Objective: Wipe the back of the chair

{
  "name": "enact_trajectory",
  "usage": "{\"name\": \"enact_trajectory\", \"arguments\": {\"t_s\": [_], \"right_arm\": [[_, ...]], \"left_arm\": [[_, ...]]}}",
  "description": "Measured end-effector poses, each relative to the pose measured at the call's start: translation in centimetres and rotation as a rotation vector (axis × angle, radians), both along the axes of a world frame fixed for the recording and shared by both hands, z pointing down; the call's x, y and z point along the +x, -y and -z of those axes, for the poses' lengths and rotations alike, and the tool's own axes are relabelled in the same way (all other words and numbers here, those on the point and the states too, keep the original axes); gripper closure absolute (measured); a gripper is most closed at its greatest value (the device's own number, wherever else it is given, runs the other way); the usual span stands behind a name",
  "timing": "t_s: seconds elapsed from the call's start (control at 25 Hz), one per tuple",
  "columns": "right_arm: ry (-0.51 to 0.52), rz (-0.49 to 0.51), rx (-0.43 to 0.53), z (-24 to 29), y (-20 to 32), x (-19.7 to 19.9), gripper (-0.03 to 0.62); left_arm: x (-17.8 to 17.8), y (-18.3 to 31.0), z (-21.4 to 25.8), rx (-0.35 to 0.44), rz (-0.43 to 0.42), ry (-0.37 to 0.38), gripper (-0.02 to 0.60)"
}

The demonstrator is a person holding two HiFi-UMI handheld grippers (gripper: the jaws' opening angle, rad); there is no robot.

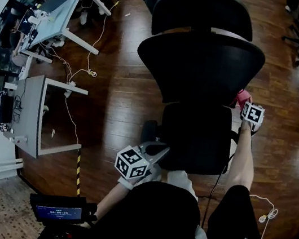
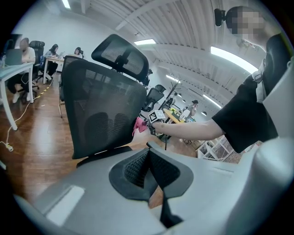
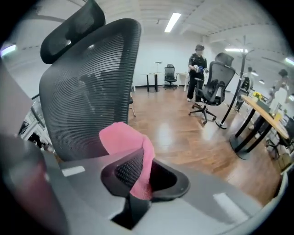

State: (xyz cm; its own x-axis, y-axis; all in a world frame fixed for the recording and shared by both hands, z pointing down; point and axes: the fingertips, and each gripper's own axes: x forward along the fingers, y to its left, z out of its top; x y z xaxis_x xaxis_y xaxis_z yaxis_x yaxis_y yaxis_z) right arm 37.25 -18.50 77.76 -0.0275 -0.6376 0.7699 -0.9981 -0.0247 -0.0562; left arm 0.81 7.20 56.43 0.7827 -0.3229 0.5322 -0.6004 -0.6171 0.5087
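A black mesh chair [image 1: 204,68] was seen at the centre of the head view, on a wooden floor [image 1: 119,93], with its headrest [image 1: 206,11] toward the top of the frame. A pink cloth [image 3: 126,142] was held by the right gripper [image 3: 138,176]. Its fingers were clamped on a fold of the cloth, and the rest was bunched above them at the lower centre of the right gripper view. The cloth was placed at the side edge of the backrest [image 2: 103,110], at centre right of the head view. Whether it pressed on the mesh could not be told.

The left gripper [image 2: 149,172] was held low, at the lower centre of the head view, just beside the near left corner of the seat [image 1: 198,136]. Its fingers were pressed together, with nothing between them. It was pointed toward the backrest, well apart from the cloth. Desks [image 1: 61,3] with seated people were visible at the upper left of the head view.
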Motion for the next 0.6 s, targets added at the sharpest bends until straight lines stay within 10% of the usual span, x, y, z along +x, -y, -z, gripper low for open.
{"name": "enact_trajectory", "arguments": {"t_s": [0.28,0.6], "right_arm": [[-0.003,-0.155,-0.037,-0.7,-2.0,3.9,0.556],[0.047,0.089,-0.054,-2.3,-0.4,-4.7,0.556]], "left_arm": [[-0.2,-0.2,0.1,-0.002,0.003,-0.003,0.591],[-1.6,-0.5,0.1,-0.005,0.029,-0.005,0.591]]}}
